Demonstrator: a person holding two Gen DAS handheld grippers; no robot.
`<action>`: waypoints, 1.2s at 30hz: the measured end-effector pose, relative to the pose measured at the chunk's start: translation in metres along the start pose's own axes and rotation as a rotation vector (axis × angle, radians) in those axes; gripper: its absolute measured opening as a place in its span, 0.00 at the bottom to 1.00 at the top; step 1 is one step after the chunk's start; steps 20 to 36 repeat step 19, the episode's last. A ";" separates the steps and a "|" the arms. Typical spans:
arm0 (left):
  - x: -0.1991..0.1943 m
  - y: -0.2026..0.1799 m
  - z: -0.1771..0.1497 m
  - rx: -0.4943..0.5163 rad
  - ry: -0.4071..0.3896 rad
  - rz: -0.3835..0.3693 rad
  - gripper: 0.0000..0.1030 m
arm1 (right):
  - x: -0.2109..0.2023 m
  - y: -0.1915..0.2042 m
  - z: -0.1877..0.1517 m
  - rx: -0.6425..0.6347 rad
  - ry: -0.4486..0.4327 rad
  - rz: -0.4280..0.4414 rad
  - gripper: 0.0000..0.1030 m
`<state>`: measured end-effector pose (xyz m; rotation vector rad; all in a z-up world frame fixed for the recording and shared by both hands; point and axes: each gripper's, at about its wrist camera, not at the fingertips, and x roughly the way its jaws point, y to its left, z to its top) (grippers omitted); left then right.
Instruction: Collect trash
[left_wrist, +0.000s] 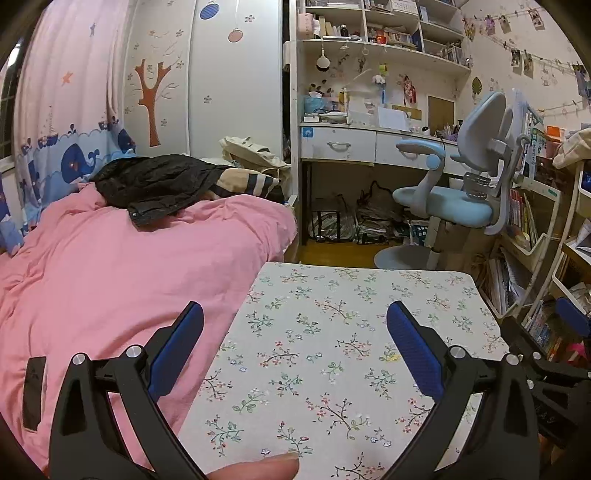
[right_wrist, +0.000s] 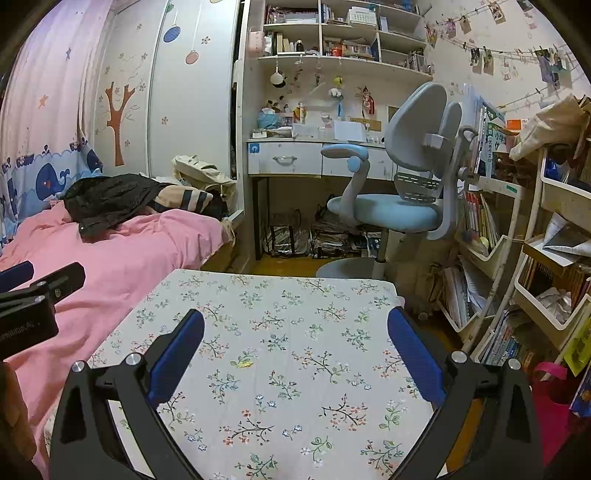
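Note:
A small yellow scrap (right_wrist: 243, 363) lies on the floral tablecloth (right_wrist: 295, 295), just left of the midline in the right wrist view; from the left wrist it shows as a yellow scrap (left_wrist: 390, 355) beside the right finger. My left gripper (left_wrist: 295, 310) hangs open above the table's left half, nothing between its blue pads. My right gripper (right_wrist: 295, 314) is likewise open and empty, with the scrap lying on the cloth just below and left of the gap between its tips. Each gripper shows at the edge of the other's view.
A bed with a pink cover (left_wrist: 110, 277) and a black jacket (left_wrist: 155, 184) borders the table on the left. Beyond the table stand a blue desk chair (right_wrist: 399, 206) and a desk (left_wrist: 369, 144). Book-filled shelf carts (right_wrist: 517, 258) and a pink bag (right_wrist: 550, 398) crowd the right side.

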<state>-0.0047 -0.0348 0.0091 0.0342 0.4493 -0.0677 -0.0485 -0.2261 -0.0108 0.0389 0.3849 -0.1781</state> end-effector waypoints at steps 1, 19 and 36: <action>0.000 -0.001 0.000 0.006 -0.005 -0.001 0.93 | 0.001 0.000 0.000 0.000 0.004 -0.001 0.93; 0.011 0.003 0.001 -0.005 0.065 -0.043 0.93 | 0.056 -0.017 -0.027 0.018 0.225 -0.015 0.93; 0.011 0.003 0.001 -0.005 0.065 -0.043 0.93 | 0.056 -0.017 -0.027 0.018 0.225 -0.015 0.93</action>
